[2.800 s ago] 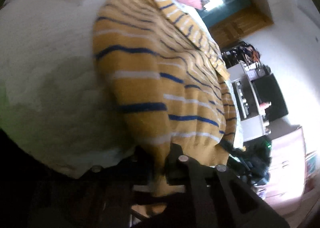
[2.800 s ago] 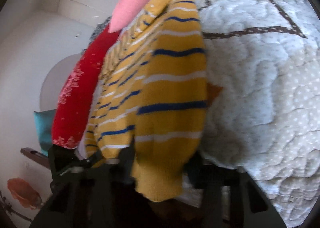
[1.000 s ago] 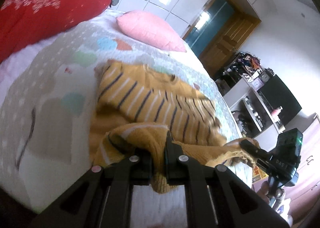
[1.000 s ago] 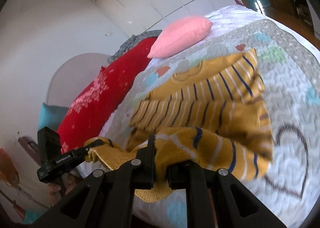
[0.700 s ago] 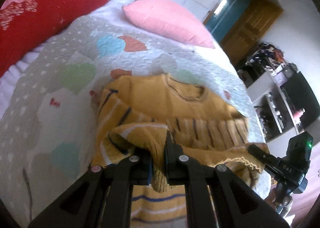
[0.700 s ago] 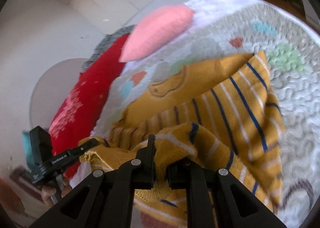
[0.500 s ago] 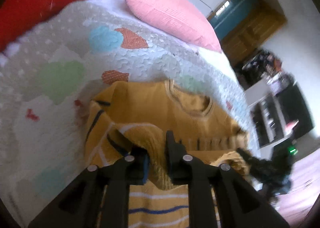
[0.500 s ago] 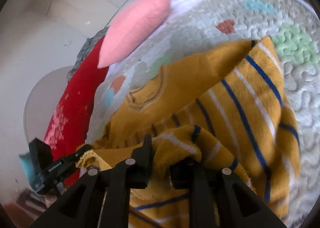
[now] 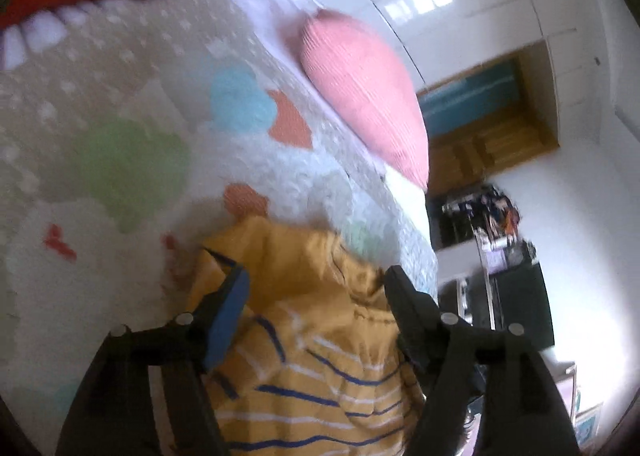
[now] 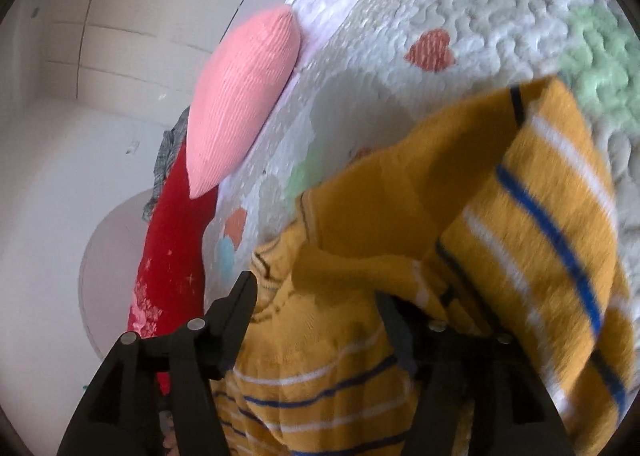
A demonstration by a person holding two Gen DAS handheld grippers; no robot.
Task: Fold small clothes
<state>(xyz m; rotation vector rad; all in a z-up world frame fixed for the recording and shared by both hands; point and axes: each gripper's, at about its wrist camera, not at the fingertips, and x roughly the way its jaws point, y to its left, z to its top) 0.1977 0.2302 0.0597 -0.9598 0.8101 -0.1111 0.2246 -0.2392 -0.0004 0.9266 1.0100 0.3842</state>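
White walls and a wooden door [image 9: 486, 135] back a bed under a quilt [image 9: 120, 159] patched with coloured hearts. On it lie a pink pillow [image 9: 366, 103] and a red blanket [image 10: 172, 240]. Folded over itself, the yellow striped sweater [image 9: 316, 340] lies on the quilt right in front of both tools. Left gripper [image 9: 316, 288] and right gripper [image 10: 316, 300] each stand with jaws spread wide over the knit, gripping nothing.
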